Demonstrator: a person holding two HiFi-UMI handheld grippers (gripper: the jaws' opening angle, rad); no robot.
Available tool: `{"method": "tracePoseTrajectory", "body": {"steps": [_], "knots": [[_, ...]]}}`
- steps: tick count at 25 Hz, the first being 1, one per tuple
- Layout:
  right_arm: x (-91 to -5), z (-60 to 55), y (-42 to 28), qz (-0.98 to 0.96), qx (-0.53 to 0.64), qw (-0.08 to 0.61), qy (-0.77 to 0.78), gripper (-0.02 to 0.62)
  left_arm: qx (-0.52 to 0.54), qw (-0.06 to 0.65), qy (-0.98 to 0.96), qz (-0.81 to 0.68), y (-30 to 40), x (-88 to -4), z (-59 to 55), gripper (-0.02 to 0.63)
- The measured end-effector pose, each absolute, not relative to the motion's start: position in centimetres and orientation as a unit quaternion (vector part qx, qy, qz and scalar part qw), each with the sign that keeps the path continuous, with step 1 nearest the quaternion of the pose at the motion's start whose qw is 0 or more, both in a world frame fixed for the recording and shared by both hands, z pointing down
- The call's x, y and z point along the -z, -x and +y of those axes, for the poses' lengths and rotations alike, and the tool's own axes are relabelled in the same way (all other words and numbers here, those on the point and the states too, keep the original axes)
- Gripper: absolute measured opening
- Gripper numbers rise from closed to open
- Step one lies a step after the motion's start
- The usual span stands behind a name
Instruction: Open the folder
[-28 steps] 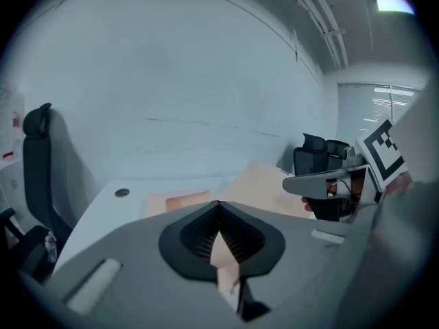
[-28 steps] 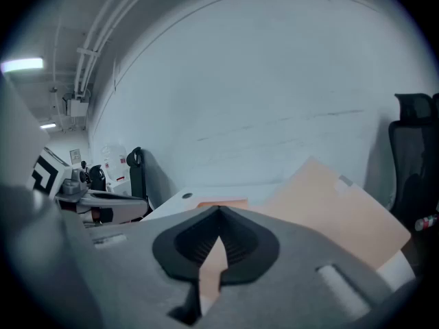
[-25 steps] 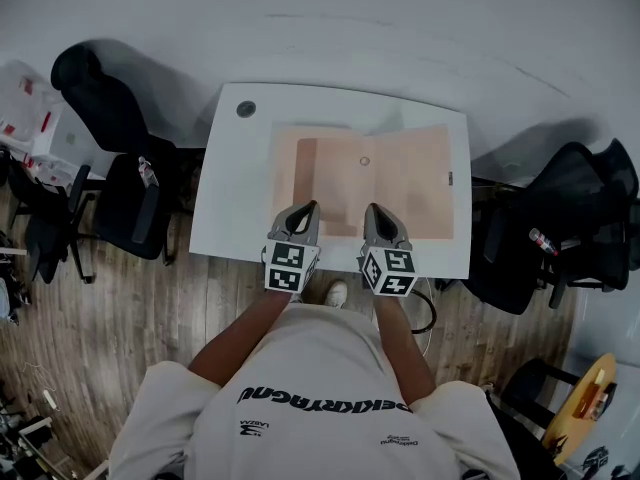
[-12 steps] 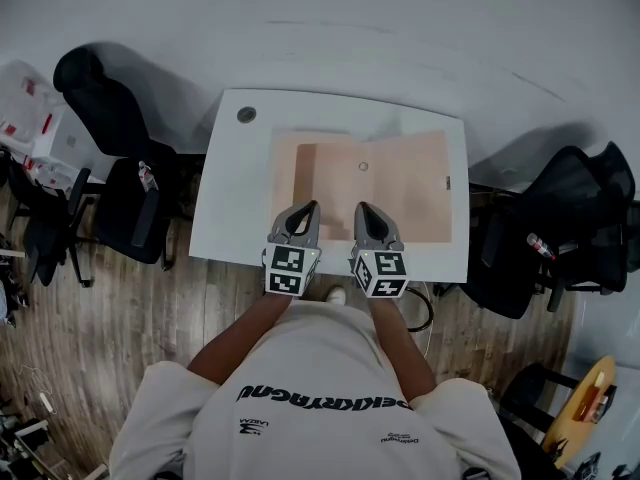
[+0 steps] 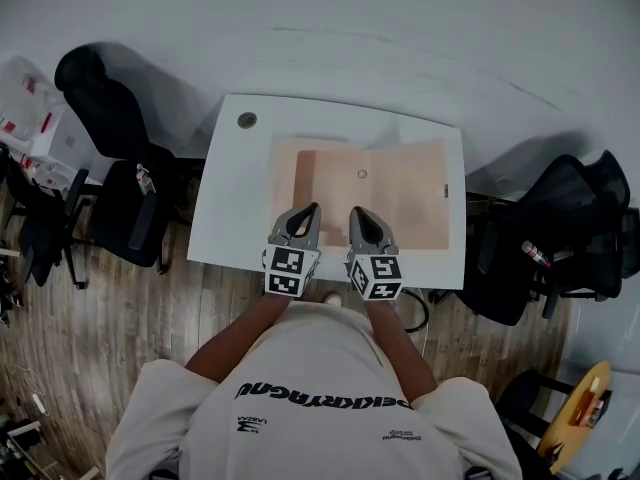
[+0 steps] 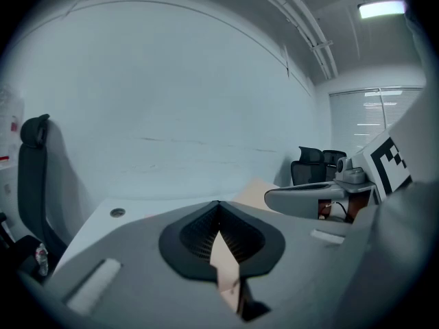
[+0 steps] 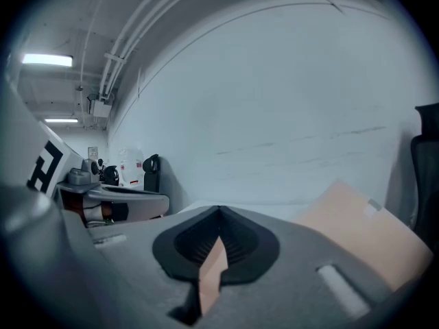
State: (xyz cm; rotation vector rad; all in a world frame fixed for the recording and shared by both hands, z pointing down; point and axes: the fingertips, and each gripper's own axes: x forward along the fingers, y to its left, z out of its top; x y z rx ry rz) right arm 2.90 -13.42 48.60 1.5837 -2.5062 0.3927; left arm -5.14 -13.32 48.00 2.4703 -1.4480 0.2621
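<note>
A peach paper folder [image 5: 400,193] lies on the white table [image 5: 228,203], with a darker raised panel at its left-middle. My left gripper [image 5: 309,209] and right gripper [image 5: 356,211] sit side by side over the folder's near edge. In the left gripper view the left gripper [image 6: 219,205] is shut, with a thin strip of folder [image 6: 223,260] pinched between its pads. The right gripper [image 7: 219,212] is likewise shut on a strip of folder [image 7: 211,274], and a tilted folder sheet [image 7: 367,228] rises at the right. What lies under the jaws is hidden in the head view.
A round cable hole [image 5: 247,120] sits at the table's far left corner. Black office chairs stand to the left [image 5: 110,168] and right [image 5: 575,228] of the table. A white wall runs just behind it. A plastic box [image 5: 28,108] is at far left.
My right gripper has shifted left, closing the gap to the left gripper. The left gripper has stayed put. Both remain shut.
</note>
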Motion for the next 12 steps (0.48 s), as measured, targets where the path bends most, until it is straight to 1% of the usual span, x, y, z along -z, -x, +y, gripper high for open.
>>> {"method": "tracePoseTrajectory", "body": {"steps": [12], "knots": [[-48.68,-13.66,-3.01,-0.827,-0.139,0.060,-0.541,0.000,-0.089,0.134,-0.853,-0.496,5.62,-47.98,-13.60,-0.006]]}}
